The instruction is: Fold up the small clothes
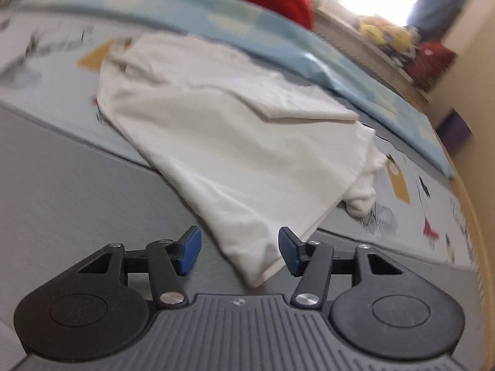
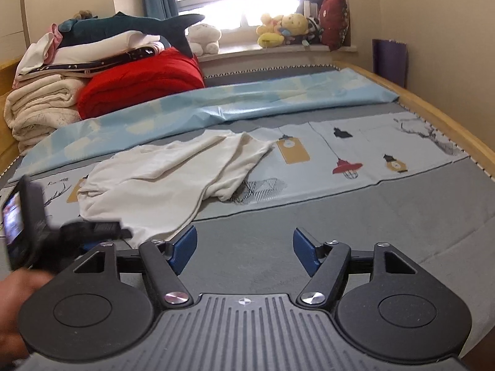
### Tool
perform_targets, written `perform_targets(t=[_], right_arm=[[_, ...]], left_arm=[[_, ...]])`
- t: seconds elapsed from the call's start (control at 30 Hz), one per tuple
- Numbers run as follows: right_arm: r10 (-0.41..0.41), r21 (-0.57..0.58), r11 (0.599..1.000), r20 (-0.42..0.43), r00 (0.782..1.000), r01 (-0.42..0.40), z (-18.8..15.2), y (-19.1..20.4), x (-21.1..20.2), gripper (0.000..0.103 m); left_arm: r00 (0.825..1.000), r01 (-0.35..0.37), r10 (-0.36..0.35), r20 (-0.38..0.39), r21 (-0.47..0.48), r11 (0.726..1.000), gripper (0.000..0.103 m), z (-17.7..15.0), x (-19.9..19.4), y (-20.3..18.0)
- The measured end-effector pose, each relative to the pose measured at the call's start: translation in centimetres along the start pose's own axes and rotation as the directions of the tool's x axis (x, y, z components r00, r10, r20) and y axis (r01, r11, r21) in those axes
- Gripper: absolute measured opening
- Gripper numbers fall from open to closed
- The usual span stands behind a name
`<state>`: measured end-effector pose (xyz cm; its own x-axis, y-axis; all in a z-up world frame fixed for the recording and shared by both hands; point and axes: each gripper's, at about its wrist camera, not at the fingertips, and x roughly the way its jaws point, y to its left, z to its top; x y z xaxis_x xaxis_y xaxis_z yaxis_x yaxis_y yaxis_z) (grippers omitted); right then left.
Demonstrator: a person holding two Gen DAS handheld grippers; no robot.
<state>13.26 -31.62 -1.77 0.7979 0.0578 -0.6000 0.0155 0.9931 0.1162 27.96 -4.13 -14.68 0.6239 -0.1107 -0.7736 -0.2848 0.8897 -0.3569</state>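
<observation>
Left gripper [image 1: 239,255] fingers spread wide, gripping nothing; the near corner of the white garment [image 1: 235,142] lies between the blue pads [image 1: 190,255], not pinched. Left view is motion-blurred. Right gripper [image 2: 245,252] fingers also spread apart, empty, over bare grey mattress [image 2: 355,222], just right of the garment's near edge. In the right view the left gripper shows as a blurred dark shape at the near left, at the garment's near-left corner, with a hand [image 2: 18,303] under it.

Garment lies partly folded and wrinkled on the bed, spread from the grey mattress onto a pale printed sheet [image 2: 355,151] with lamp and tag drawings. One flap is folded over its top; a bunched end sticks out on its right.

Farther: a light blue sheet [image 2: 216,105] across the bed. Beyond, far left, a red blanket [image 2: 139,83], a stack of folded cream bedding [image 2: 40,105], a dark plush shark [image 2: 130,26]. Far: windowsill with plush toys [image 2: 278,29], wooden bed frame [image 2: 439,114] along the right.
</observation>
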Motion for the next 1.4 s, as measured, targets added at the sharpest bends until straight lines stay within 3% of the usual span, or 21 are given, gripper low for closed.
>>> perform_targets(t=[0.07, 0.13, 0.17, 0.2, 0.27, 0.4, 0.57, 0.73, 0.87, 0.93, 0.97, 1.03, 1.1, 1.17, 1.23, 1.3, 1.4], right_arm=[[-0.006, 0.008, 1.000, -0.023, 1.000, 0.006, 0.0, -0.4, 0.4, 0.070], [-0.019, 0.014, 1.000, -0.038, 0.999, 0.020, 0.0, -0.6, 0.7, 0.070], [-0.028, 0.013, 0.999, -0.043, 0.999, 0.029, 0.0, -0.7, 0.8, 0.070], [-0.036, 0.012, 0.999, -0.046, 0.998, 0.037, 0.0, -0.7, 0.8, 0.070], [-0.044, 0.009, 0.999, -0.049, 0.998, 0.044, 0.0, -0.6, 0.9, 0.070], [-0.059, -0.018, 0.998, -0.047, 0.997, 0.059, 0.0, -0.1, 0.7, 0.070], [-0.074, -0.048, 0.996, -0.040, 0.996, 0.072, -0.1, 0.8, 0.3, 0.070], [-0.090, -0.049, 0.995, -0.028, 0.996, 0.088, -0.3, 1.4, -0.3, 0.070], [-0.101, -0.055, 0.994, -0.016, 0.995, 0.100, -0.7, 1.5, -0.8, 0.063], [-0.103, -0.053, 0.993, -0.010, 0.995, 0.103, -0.9, 1.6, -1.1, 0.050], [-0.103, -0.046, 0.994, -0.008, 0.995, 0.102, -0.9, 1.6, -1.1, 0.040], [-0.104, -0.020, 0.994, 0.003, 0.995, 0.104, -1.1, 1.3, -1.3, 0.031], [-0.113, 0.006, 0.994, 0.011, 0.993, 0.113, -1.1, 0.9, -1.2, 0.030], [-0.112, 0.026, 0.993, 0.000, 0.994, 0.112, -1.2, 0.6, -0.7, 0.030], [-0.095, 0.025, 0.995, -0.039, 0.995, 0.096, -1.3, 0.6, 0.7, 0.031], [-0.060, 0.006, 0.998, -0.086, 0.994, 0.061, -1.2, 0.8, 2.7, 0.031], [-0.027, -0.040, 0.999, -0.141, 0.990, 0.022, -0.9, 1.3, 6.0, 0.040]], left_arm=[[0.999, -0.015, 0.014, -0.038, -0.029, 0.999, 0.061, 0.2, 1.4, -0.3], [0.998, -0.030, 0.030, -0.060, 0.005, 1.000, 0.059, 0.1, 2.4, -0.8], [0.996, -0.052, 0.055, -0.069, 0.039, 0.998, 0.047, 0.0, 2.8, -1.0], [0.994, -0.075, 0.081, -0.073, 0.078, 0.994, 0.024, 0.0, 3.0, -1.2], [0.994, -0.057, 0.068, -0.088, 0.125, 0.991, 0.008, 0.0, 2.9, -1.0], [0.997, 0.016, -0.005, -0.071, 0.163, 0.986, 0.007, 0.4, 0.1, 0.6], [0.996, 0.061, -0.037, -0.087, 0.292, 0.954, 0.006, 0.6, -5.0, 2.8], [0.994, 0.088, -0.046, -0.099, 0.482, 0.872, 0.006, 0.5, -11.8, 6.7], [0.990, 0.074, 0.004, -0.140, 0.548, 0.833, 0.005, 0.6, -15.4, 12.7], [0.986, 0.048, 0.047, -0.162, 0.537, 0.842, 0.004, 0.5, -16.0, 16.7], [0.984, 0.033, 0.062, -0.169, 0.509, 0.860, 0.004, 0.5, -16.3, 18.9], [0.973, 0.001, 0.097, -0.211, 0.419, 0.908, 0.003, 0.4, -16.1, 22.8], [0.964, 0.001, 0.089, -0.249, 0.340, 0.940, 0.004, 0.8, -16.4, 25.1], [0.964, 0.044, 0.043, -0.262, 0.315, 0.948, 0.005, 1.0, -16.8, 25.8], [0.965, 0.036, 0.050, -0.258, 0.318, 0.947, 0.010, 1.3, -16.9, 25.8], [0.966, 0.042, 0.038, -0.257, 0.300, 0.953, 0.021, 1.6, -16.6, 25.5], [0.964, 0.032, 0.033, -0.263, 0.238, 0.971, 0.024, 1.9, -15.7, 25.5]])
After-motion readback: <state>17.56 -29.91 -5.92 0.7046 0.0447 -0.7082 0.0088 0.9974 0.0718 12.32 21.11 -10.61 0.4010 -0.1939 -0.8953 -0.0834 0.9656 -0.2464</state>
